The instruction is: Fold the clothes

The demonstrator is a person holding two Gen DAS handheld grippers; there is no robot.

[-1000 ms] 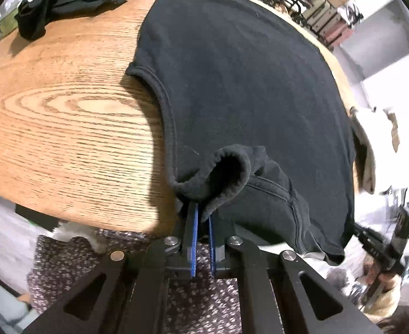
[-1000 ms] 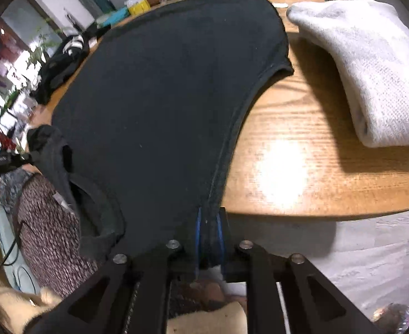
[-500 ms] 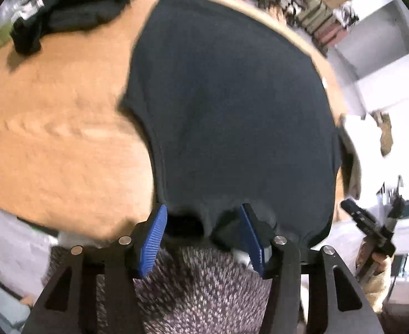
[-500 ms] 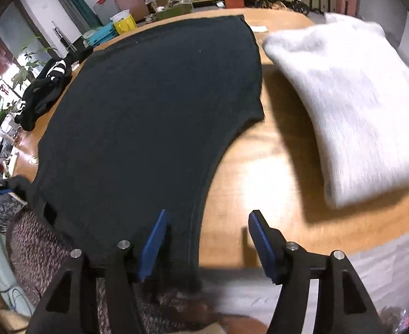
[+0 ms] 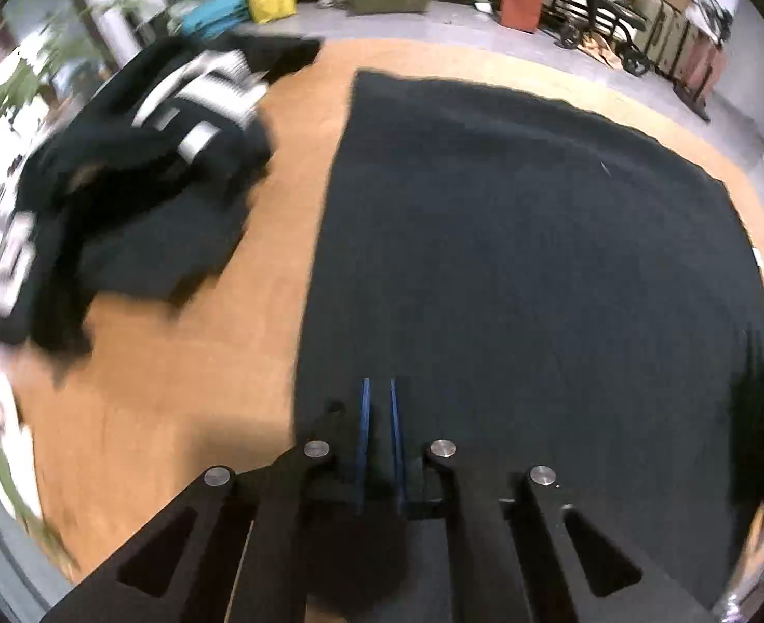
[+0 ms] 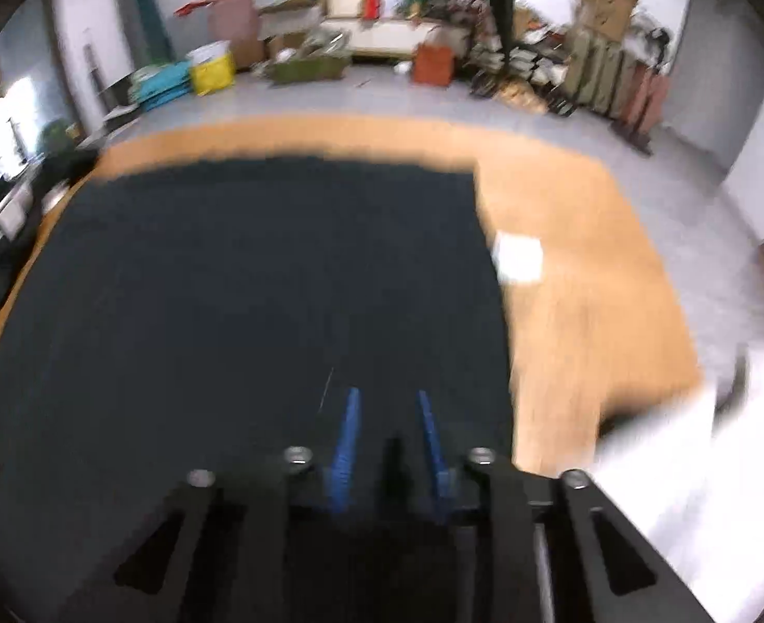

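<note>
Black shirt [image 5: 527, 259] lies spread flat on the desk [image 5: 288, 145]. Left claw [image 5: 378, 384] and right claw [image 6: 386, 394] are both closing above it, nothing visibly gripped between the jaws.

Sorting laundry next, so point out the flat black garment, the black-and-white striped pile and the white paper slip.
flat black garment [image 5: 527, 259], left wrist view, middle.
black-and-white striped pile [image 5: 137, 171], left wrist view, centre.
white paper slip [image 6: 518, 257], right wrist view, middle.

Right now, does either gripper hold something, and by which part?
It cannot be told. Both the left gripper and the right gripper are closing over the black garment, but blur hides whether its cloth is pinched.
</note>
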